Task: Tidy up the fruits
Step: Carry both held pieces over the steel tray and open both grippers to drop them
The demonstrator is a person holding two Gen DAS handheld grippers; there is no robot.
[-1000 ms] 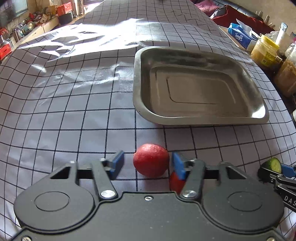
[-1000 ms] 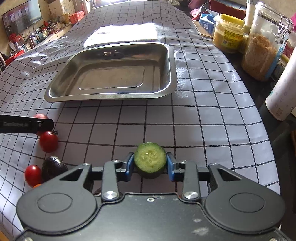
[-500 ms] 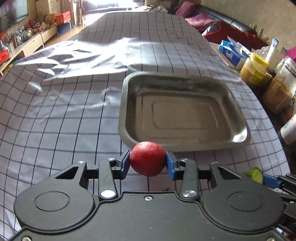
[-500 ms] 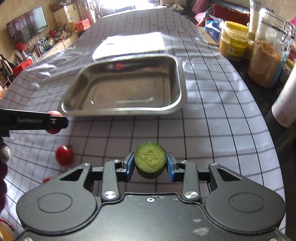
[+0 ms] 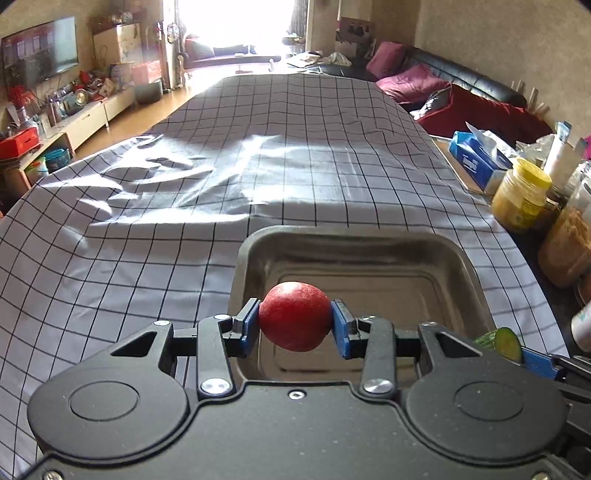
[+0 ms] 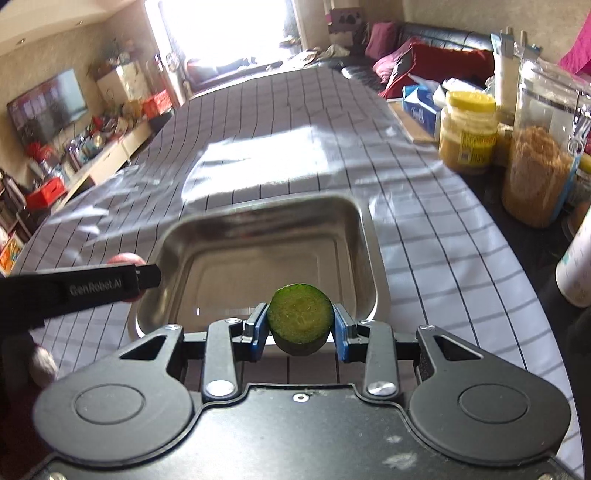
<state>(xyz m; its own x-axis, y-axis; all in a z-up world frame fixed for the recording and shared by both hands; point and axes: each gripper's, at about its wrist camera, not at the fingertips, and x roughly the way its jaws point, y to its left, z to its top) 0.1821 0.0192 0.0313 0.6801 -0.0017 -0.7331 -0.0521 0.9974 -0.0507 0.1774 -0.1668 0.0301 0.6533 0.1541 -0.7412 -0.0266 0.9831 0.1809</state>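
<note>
A long bench (image 5: 303, 122) lay under a wrinkled white cloth with a black grid (image 5: 147, 229); on it sat a rectangular steel tray (image 5: 469, 273), with nothing lying in it.

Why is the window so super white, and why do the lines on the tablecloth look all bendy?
Left wrist view: the window is overexposed by sunlight, which leaves a bright patch on the tablecloth; the fisheye lens curves its grid lines. Right wrist view: same window glare, and the metal tray looks slightly blurred.
</note>
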